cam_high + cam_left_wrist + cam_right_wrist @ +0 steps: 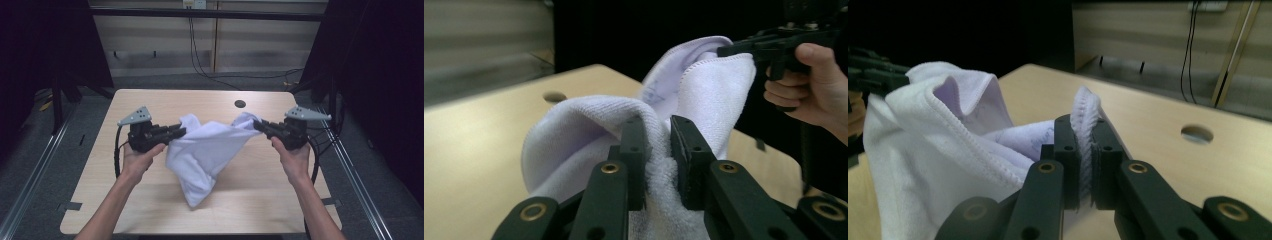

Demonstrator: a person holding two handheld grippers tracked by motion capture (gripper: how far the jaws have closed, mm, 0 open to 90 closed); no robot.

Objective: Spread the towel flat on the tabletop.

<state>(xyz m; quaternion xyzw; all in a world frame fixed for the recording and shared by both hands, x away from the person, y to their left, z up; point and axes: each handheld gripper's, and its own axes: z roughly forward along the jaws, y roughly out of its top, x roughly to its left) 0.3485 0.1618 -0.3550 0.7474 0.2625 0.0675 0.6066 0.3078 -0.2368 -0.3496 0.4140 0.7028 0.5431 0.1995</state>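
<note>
One white towel [205, 150], two grippers clamping

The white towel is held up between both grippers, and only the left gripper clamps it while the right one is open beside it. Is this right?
Not quite: the right gripper also clamps the white towel. The right gripper view shows its hem pinched between the jaws. The left gripper clamps it too.
</note>
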